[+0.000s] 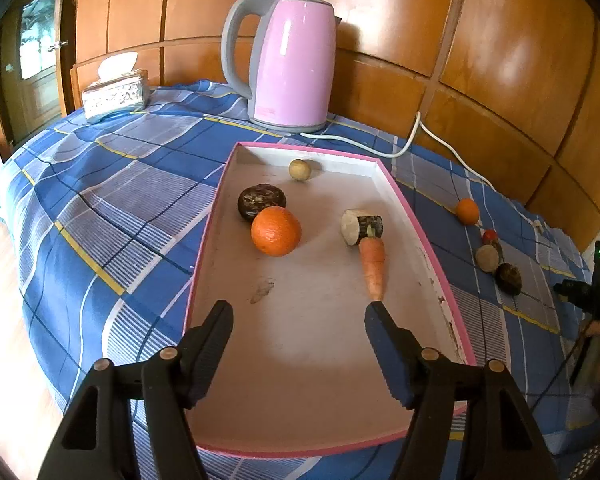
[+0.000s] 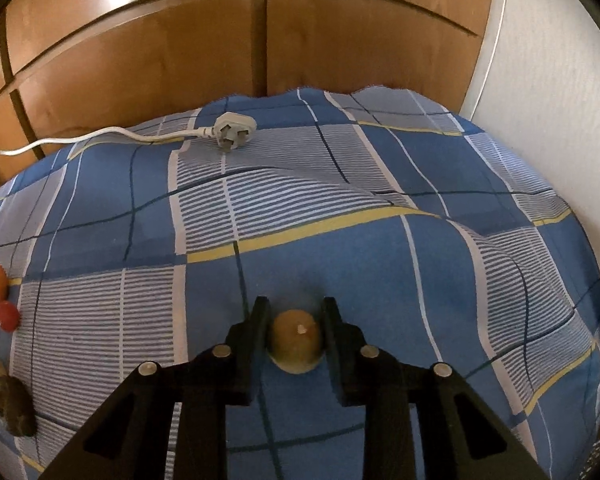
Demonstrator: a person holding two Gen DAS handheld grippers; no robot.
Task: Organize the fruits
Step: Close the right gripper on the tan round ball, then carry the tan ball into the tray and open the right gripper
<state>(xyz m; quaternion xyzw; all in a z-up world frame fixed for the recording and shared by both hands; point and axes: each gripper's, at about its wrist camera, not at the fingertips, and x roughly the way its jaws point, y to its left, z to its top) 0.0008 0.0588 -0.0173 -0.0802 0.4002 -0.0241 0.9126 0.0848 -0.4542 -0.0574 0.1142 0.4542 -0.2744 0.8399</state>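
Observation:
In the left wrist view a pink-rimmed tray (image 1: 404, 200) lies on the blue checked cloth. In it are an orange (image 1: 276, 231), a dark round fruit (image 1: 261, 200), a small tan ball-shaped fruit (image 1: 299, 169), a cut pale piece (image 1: 360, 227) and a carrot (image 1: 373, 266). My left gripper (image 1: 300, 316) hangs open over the tray's near half, holding nothing. In the right wrist view my right gripper (image 2: 296, 314) is shut on a small tan round fruit (image 2: 296, 340) just above the cloth.
Right of the tray a small orange (image 1: 467, 211), a red fruit (image 1: 489, 235), a tan fruit (image 1: 487, 258) and a dark fruit (image 1: 508, 278) lie on the cloth. A pink kettle (image 1: 288, 64) and tissue box (image 1: 114, 94) stand behind; its plug (image 2: 234, 130) lies on the cloth.

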